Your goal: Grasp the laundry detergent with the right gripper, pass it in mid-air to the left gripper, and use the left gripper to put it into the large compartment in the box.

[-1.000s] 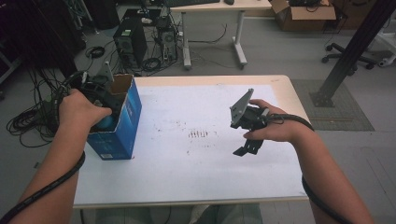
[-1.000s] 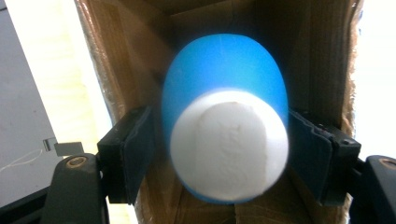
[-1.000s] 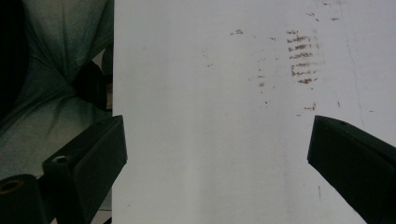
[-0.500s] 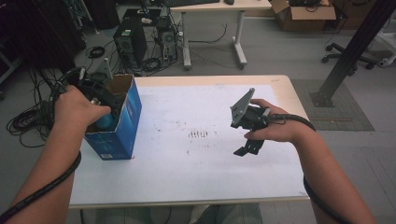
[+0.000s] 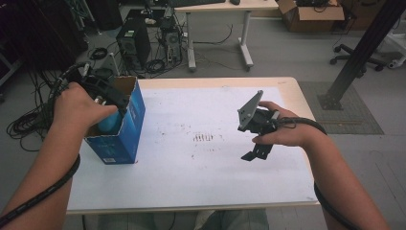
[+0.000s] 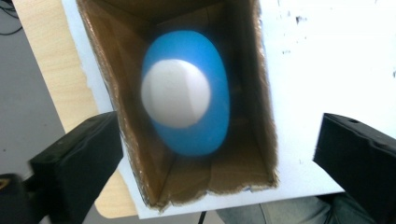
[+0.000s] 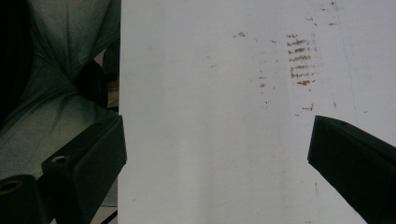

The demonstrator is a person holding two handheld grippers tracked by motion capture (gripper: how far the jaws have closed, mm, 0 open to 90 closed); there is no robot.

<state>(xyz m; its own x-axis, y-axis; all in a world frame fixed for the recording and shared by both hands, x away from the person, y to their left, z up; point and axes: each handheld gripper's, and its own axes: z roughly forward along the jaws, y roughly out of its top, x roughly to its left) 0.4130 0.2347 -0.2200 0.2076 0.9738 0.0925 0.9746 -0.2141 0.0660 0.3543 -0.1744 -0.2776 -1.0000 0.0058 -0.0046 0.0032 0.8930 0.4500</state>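
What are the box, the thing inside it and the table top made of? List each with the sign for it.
Box: corrugated cardboard, raw brown inside with ragged torn edges, printed glossy blue outside.
Blue object with white cap: probably smooth plastic, even matte sheen; blurred, so unsure.
Table: white laminate-like sheet, scuffed with brown marks, over a pale wood-look edge.

1. Left hand [image 5: 76, 103] with left gripper [image 6: 205, 154] shifts slightly back, away from the person, over the open blue cardboard box [image 5: 125, 129].
2. Blue oval bottle with white cap [image 6: 187, 95] now shows inside.
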